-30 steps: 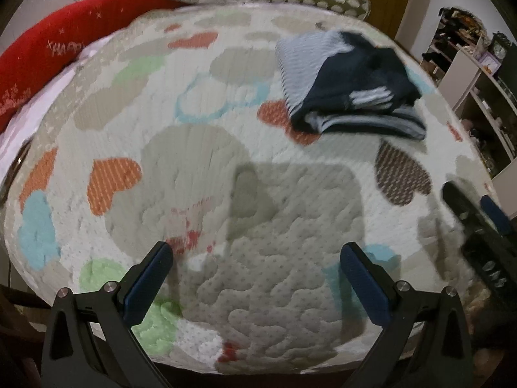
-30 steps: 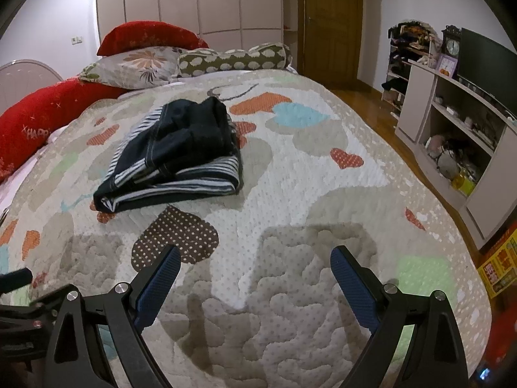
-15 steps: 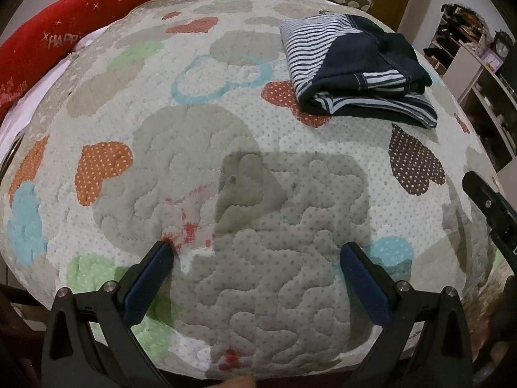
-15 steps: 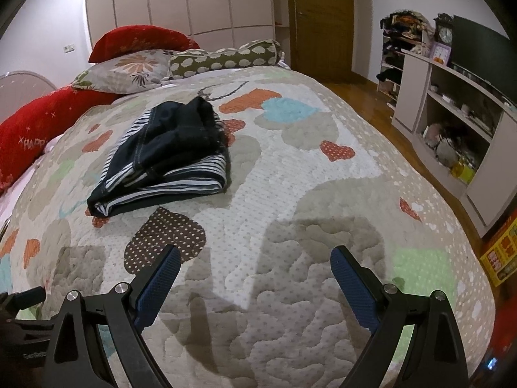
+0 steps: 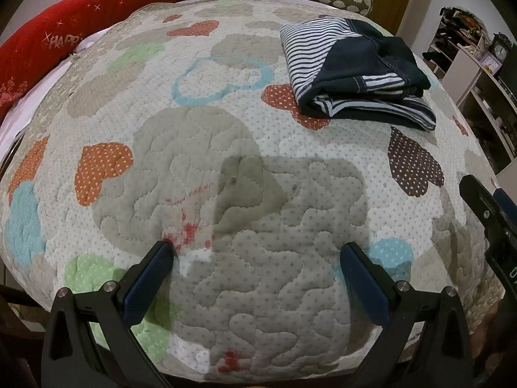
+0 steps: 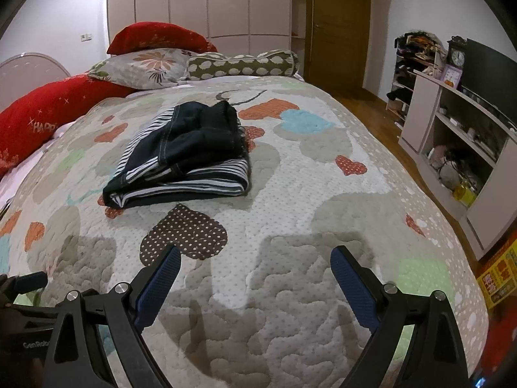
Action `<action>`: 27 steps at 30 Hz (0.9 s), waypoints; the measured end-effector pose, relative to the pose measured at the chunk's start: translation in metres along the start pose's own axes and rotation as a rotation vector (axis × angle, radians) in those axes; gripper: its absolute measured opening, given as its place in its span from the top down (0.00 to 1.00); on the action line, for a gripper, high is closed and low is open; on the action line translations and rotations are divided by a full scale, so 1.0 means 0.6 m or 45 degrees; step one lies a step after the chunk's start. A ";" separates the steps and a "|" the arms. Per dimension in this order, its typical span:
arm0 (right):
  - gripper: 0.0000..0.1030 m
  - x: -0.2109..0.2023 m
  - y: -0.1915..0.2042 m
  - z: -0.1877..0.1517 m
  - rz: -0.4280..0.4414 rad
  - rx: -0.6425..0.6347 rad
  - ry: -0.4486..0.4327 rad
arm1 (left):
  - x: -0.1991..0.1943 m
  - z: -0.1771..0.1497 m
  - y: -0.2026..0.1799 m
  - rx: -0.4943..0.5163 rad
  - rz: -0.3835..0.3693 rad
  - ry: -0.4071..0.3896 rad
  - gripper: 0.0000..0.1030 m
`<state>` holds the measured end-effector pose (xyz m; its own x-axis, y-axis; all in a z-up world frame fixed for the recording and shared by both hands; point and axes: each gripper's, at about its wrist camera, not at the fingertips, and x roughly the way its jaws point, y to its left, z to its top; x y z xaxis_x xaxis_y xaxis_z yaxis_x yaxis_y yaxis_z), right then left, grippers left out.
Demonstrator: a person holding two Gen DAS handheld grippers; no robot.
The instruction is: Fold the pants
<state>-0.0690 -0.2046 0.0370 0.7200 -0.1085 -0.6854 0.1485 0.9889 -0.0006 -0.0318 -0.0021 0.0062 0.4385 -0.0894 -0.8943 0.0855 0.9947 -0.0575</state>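
Note:
The dark navy pants with striped white lining (image 5: 352, 74) lie folded in a compact stack on the heart-patterned quilt (image 5: 226, 168); they also show in the right wrist view (image 6: 184, 155). My left gripper (image 5: 257, 252) is open and empty over the near part of the quilt, well short of the pants. My right gripper (image 6: 255, 258) is open and empty, also near the foot of the bed, apart from the pants. The right gripper shows at the right edge of the left wrist view (image 5: 491, 213).
Red pillows (image 6: 48, 123), a floral pillow (image 6: 145, 68) and a spotted bolster (image 6: 242, 63) lie at the head of the bed. A shelf unit (image 6: 452, 135) with clutter stands to the right across a wooden floor strip. A door (image 6: 336, 26) is at the back.
Both grippers have drawn back and risen slightly from the folded pants, staying open. The pants lie still on the quilt.

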 end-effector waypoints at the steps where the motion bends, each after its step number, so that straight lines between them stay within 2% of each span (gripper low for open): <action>1: 0.07 0.001 0.001 0.001 0.001 0.003 0.000 | 0.000 -0.001 -0.001 0.002 0.003 -0.005 0.00; 15: 0.07 0.017 0.017 -0.010 0.003 -0.046 0.047 | -0.002 -0.004 -0.003 0.007 0.012 -0.035 0.00; 21: 0.07 0.036 0.006 -0.015 0.017 -0.006 0.116 | -0.002 -0.004 -0.002 0.005 0.016 -0.038 0.00; 27: 0.07 0.041 0.006 -0.018 0.007 -0.009 0.132 | -0.003 -0.005 -0.004 0.005 0.021 -0.044 0.00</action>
<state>-0.0580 -0.2027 0.0122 0.6470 -0.0921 -0.7569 0.1397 0.9902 -0.0012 -0.0355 -0.0040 0.0064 0.4708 -0.0749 -0.8791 0.0815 0.9958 -0.0412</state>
